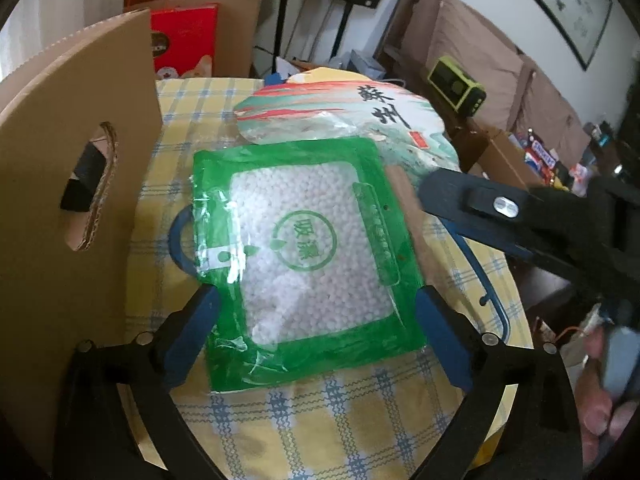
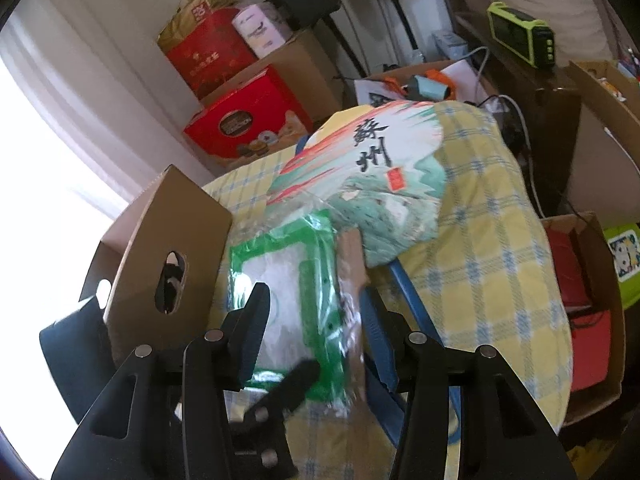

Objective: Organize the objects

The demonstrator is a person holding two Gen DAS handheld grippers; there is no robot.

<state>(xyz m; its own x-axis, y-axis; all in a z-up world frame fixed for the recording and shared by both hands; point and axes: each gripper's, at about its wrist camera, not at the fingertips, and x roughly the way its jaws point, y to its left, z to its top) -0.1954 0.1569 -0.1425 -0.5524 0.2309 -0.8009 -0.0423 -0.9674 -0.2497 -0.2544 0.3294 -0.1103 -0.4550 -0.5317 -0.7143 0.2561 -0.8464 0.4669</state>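
Green desiccant pouch (image 1: 308, 248): left tongs (image 1: 316, 320) spread astride it; right tongs (image 2: 312, 320) half-spread, unloaded. Close squarely on its edges.

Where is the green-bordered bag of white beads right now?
The green-bordered bag lies flat on the checked cloth, between the open left gripper fingers, beside the cardboard box and overlapping the printed fan.
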